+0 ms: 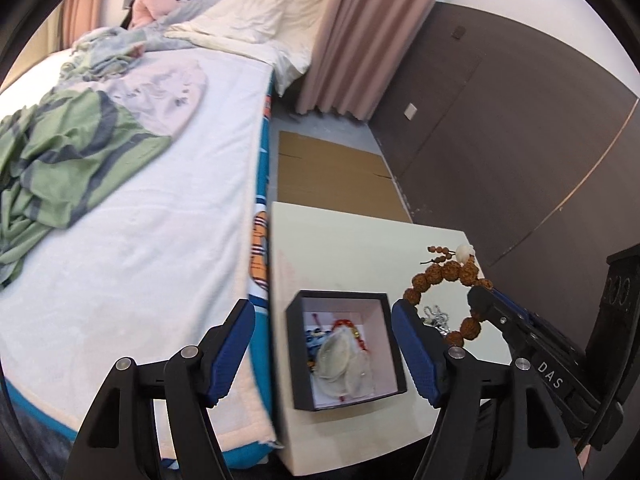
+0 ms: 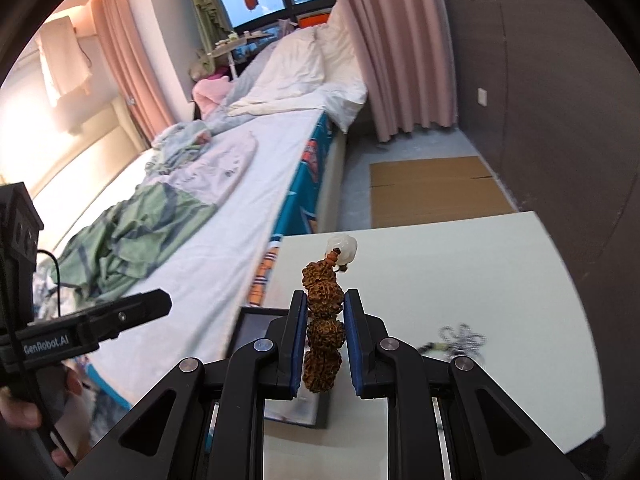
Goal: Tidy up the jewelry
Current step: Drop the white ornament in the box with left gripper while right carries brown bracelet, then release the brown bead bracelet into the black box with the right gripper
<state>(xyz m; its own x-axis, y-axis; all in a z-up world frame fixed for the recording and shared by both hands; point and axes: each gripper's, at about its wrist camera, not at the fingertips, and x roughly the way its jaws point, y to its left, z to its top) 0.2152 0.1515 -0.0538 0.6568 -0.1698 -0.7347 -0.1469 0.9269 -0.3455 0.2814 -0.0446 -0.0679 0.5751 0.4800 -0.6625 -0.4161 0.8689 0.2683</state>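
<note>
A brown knobbly bead bracelet [image 1: 448, 276] with a white bead hangs in the air, held by my right gripper [image 1: 478, 294], to the right of the box. In the right wrist view my right gripper [image 2: 325, 304] is shut on the bracelet [image 2: 323, 320]. A black box [image 1: 344, 348] with a white inside stands on the white table [image 1: 360, 248] and holds white pouches and red and blue jewelry. My left gripper [image 1: 323, 324] is open, its fingers either side of the box. A silver chain piece [image 2: 460, 340] lies on the table.
A bed [image 1: 140, 220] with a white sheet and green clothes runs along the table's left edge. Flattened cardboard [image 1: 336, 172] lies on the floor beyond the table. A dark wall panel [image 1: 520, 128] is on the right, with pink curtains [image 1: 352, 40] behind.
</note>
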